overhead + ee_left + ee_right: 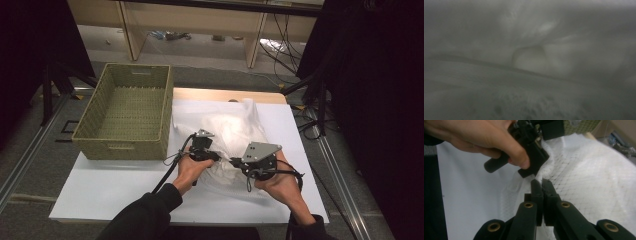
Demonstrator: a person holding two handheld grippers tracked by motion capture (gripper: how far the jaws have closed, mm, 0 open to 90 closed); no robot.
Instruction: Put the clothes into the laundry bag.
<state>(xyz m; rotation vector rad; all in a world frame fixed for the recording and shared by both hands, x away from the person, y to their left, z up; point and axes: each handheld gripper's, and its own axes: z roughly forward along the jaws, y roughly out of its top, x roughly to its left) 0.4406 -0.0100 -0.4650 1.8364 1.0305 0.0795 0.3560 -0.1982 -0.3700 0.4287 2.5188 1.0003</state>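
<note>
A white mesh bag (230, 125) lies crumpled in the middle of the white table top (110, 185). My two grippers meet at its near edge. In the right gripper view my right gripper (541, 182) is shut, its two black jaws pinching the hem of the mesh bag (586, 177). Just beyond it a hand holds my left gripper (534, 167), and the mesh is drawn up into its jaws, whose tips the cloth hides. From above, my left gripper (212, 156) and right gripper (235, 161) sit almost touching. Blurred white cloth (531, 60) presses against the left gripper view's camera.
A green woven basket (90, 120) stands with nothing inside it on the table's far left corner. Dark stands and loose cables (290, 45) line the floor to the right and behind. Bare table top runs along the front left.
</note>
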